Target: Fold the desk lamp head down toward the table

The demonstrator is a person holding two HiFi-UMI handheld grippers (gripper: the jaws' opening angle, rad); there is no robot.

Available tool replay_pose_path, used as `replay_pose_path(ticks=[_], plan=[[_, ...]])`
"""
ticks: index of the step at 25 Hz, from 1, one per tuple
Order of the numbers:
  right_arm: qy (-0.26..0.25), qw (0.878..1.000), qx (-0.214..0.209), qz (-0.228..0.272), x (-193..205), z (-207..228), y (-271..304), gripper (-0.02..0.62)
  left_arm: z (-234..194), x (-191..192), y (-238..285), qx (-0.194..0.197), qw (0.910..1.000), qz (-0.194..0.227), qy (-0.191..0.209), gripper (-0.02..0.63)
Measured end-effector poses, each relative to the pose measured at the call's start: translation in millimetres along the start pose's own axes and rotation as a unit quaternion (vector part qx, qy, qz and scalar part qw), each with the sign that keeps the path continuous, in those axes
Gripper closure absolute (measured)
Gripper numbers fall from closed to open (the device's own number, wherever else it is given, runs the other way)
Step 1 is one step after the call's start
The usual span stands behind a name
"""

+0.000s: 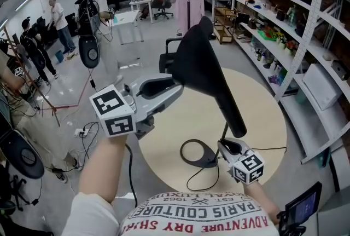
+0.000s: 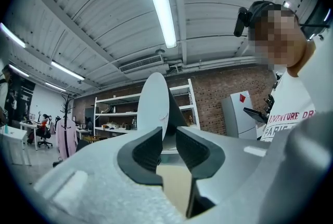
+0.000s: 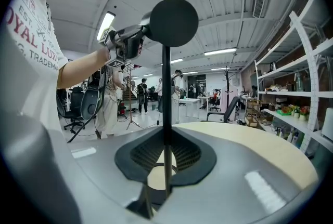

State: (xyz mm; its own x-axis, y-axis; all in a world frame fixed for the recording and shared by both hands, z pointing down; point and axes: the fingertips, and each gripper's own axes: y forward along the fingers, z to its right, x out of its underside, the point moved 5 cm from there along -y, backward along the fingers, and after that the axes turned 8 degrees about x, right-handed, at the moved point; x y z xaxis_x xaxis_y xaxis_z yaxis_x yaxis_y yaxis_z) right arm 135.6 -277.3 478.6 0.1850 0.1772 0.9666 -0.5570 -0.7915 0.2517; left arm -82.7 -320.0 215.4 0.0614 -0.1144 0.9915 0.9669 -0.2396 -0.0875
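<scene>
Left gripper (image 1: 178, 87), jaws tight on lamp head (image 1: 205, 65) rim; right gripper (image 1: 225, 145), jaws tight around stem (image 3: 165, 88)

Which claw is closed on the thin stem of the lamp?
The right claw, low near the base, grips the stem; the left claw is up at the edge of the lamp head.

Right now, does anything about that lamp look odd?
Nothing damaged or spilled. Only the lamp head is tilted steeply, its rim clamped by the left gripper, while the right gripper pinches the stem.
</scene>
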Motion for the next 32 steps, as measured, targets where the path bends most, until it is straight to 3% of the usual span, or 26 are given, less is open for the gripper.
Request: replay_pose_path(ticks=[10, 32], plan=[[0.001, 1.000, -0.001, 0.003, 0.9, 7.4, -2.8, 0.554, -0.4, 2.0, 5.3, -0.006, 0.9999, 0.000, 0.009, 0.531], [-0.002, 1.000, 0.000, -0.006, -1.3, 12.0, -6.3, 0.554, -4.6, 23.2, 0.5, -0.020, 0.9992, 0.018, -0.028, 0.537]])
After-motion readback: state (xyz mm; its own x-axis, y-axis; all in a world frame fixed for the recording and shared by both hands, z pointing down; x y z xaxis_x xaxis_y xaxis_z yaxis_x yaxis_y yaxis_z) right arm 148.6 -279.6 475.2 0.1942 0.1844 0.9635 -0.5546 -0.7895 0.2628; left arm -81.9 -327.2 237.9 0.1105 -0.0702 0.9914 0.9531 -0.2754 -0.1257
